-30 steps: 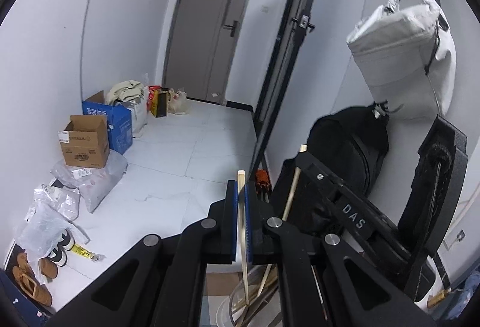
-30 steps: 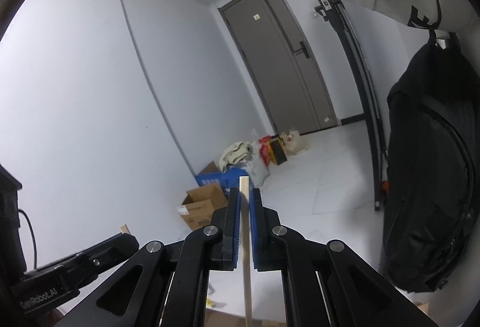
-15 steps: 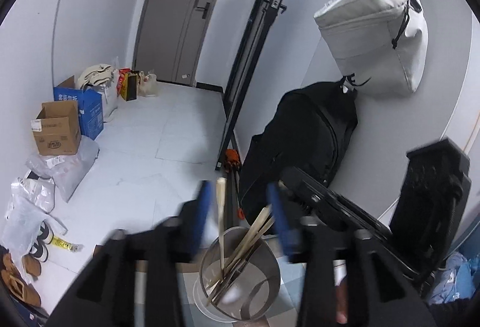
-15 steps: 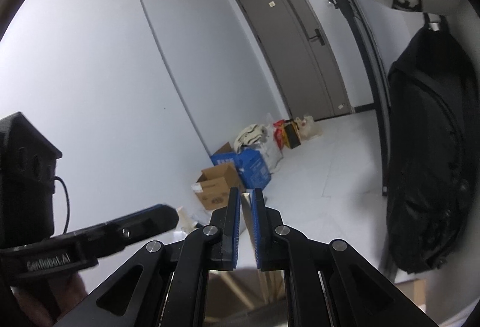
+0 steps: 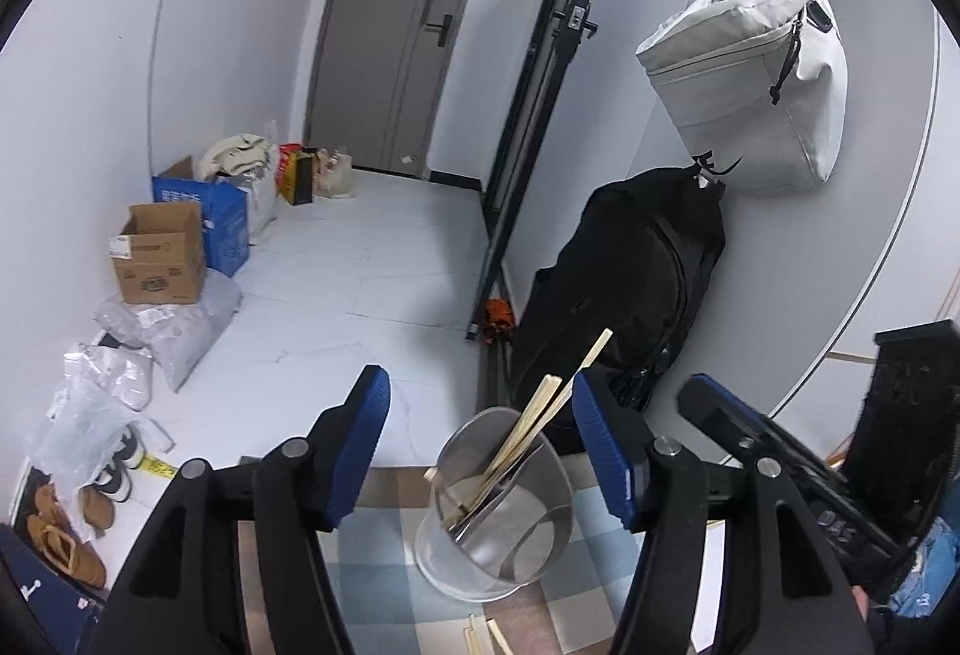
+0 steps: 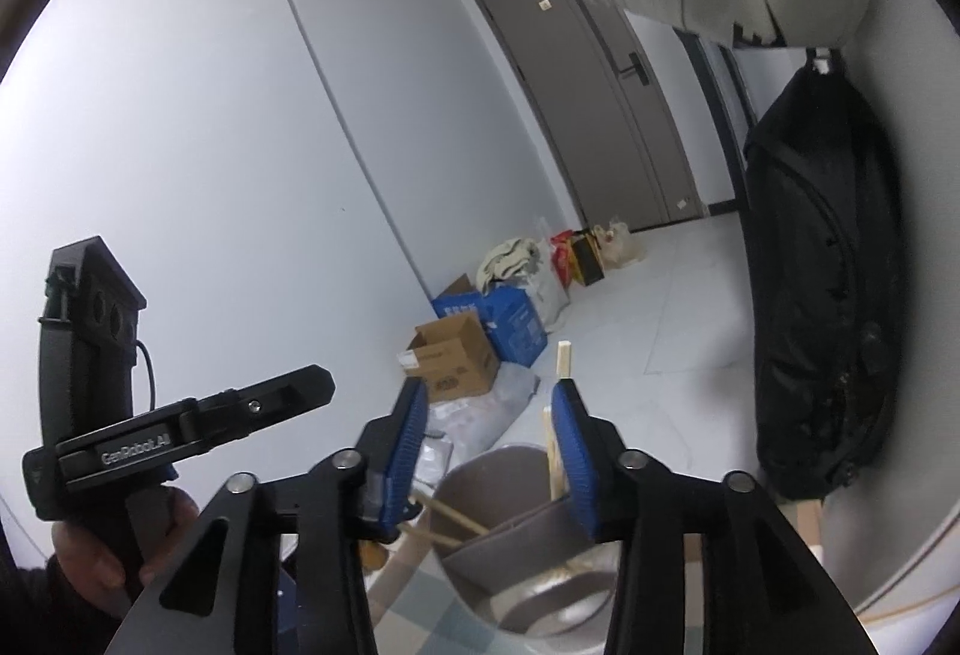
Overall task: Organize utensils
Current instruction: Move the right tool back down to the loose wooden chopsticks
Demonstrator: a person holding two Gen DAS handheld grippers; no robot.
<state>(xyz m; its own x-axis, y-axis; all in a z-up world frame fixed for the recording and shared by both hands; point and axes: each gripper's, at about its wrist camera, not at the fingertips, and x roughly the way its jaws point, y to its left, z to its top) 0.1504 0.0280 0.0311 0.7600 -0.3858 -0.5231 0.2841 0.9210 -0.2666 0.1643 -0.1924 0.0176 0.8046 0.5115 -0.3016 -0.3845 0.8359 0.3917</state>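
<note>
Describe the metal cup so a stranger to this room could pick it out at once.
Start at the black backpack slumped against the right-hand wall, then drop to the checked cloth in front of it. The metal cup stands there, the only shiny round container, with wooden chopsticks sticking out of it.

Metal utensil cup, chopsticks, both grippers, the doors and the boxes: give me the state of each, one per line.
Round metal utensil cup: upright, holding chopsticks.
Wooden chopsticks: leaning in the cup, tips above the rim.
Loose chopsticks: lying on the checked cloth.
Left gripper: opening, nothing clamped.
Right gripper: opening, one chopstick stands free by its right pad.
Grey door: shut.
Brown cardboard box: flaps open.
</note>
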